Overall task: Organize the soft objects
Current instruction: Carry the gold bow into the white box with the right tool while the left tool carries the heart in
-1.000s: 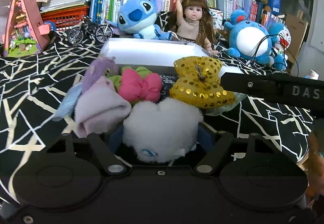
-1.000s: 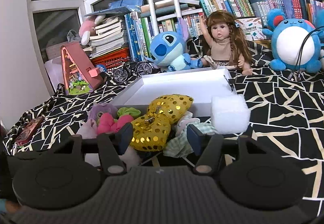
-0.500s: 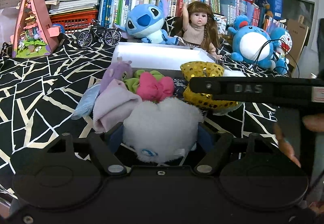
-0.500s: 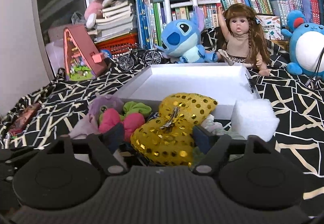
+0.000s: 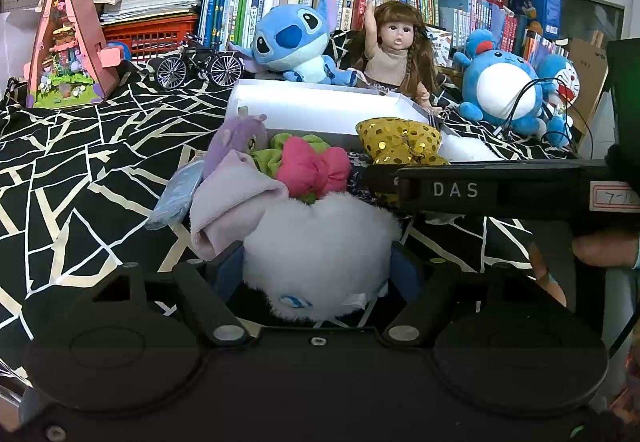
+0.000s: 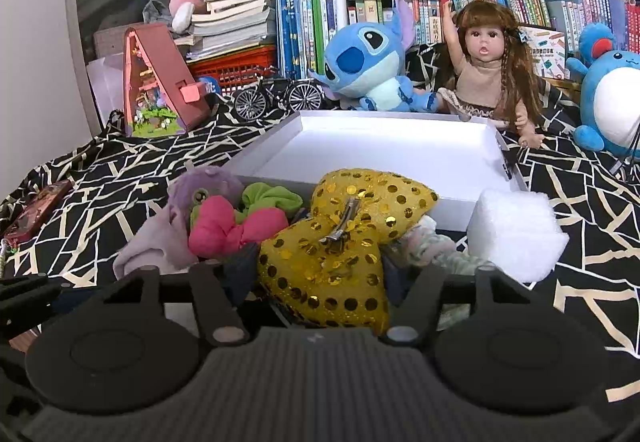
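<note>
My left gripper [image 5: 316, 262] is shut on a white fluffy heart plush [image 5: 320, 238], just off the black patterned cloth. In the right wrist view my right gripper [image 6: 318, 274] has its jaws closing on a yellow sequin bow [image 6: 344, 238], with the pads against the bow's lower lobe. The bow [image 5: 400, 140] lies in a heap with a pink bow [image 6: 228, 226], a green scrunchie [image 6: 272, 198], a purple plush [image 6: 204, 186] and a lilac cloth [image 5: 232, 198]. Behind the heap stands a white tray [image 6: 400, 118].
A white foam block [image 6: 516, 230] sits right of the heap. Behind the tray are a blue plush [image 6: 368, 62], a doll [image 6: 484, 70], a toy bicycle [image 6: 276, 98] and bookshelves. A black bar marked DAS [image 5: 500, 190] crosses the left view, with a person's fingers [image 5: 600, 250] below it.
The right gripper moved in closer to the yellow bow and its jaws narrowed around it. Its black bar slid left across the left view. The left gripper kept still, holding the white plush.
</note>
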`<action>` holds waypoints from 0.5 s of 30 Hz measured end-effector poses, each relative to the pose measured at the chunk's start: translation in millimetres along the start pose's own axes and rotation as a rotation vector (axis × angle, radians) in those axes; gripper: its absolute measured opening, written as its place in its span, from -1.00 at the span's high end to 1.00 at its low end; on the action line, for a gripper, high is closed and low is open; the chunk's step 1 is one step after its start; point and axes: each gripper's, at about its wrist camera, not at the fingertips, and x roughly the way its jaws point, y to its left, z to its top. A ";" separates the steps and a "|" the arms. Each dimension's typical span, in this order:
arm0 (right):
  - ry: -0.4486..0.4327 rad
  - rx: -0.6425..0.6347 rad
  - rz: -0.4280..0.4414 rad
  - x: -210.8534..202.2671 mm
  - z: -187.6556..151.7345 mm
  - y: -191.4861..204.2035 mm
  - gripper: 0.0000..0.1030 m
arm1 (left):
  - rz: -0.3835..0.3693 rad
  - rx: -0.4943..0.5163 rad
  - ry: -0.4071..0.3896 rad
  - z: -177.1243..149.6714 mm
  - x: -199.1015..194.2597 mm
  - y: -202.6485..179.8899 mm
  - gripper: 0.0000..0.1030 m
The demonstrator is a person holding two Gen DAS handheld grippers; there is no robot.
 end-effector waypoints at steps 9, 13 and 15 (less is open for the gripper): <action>-0.091 0.009 -0.003 -23.9 14.8 -2.8 -0.17 | -0.012 0.016 -0.046 12.0 -11.8 -1.3 -0.42; -0.107 0.034 0.001 -31.5 23.1 -10.6 -0.17 | -0.026 0.022 -0.072 22.5 -18.1 -1.3 -0.42; -0.112 0.048 -0.003 -34.4 26.8 -15.9 -0.17 | -0.030 0.019 -0.079 28.4 -19.2 0.5 -0.42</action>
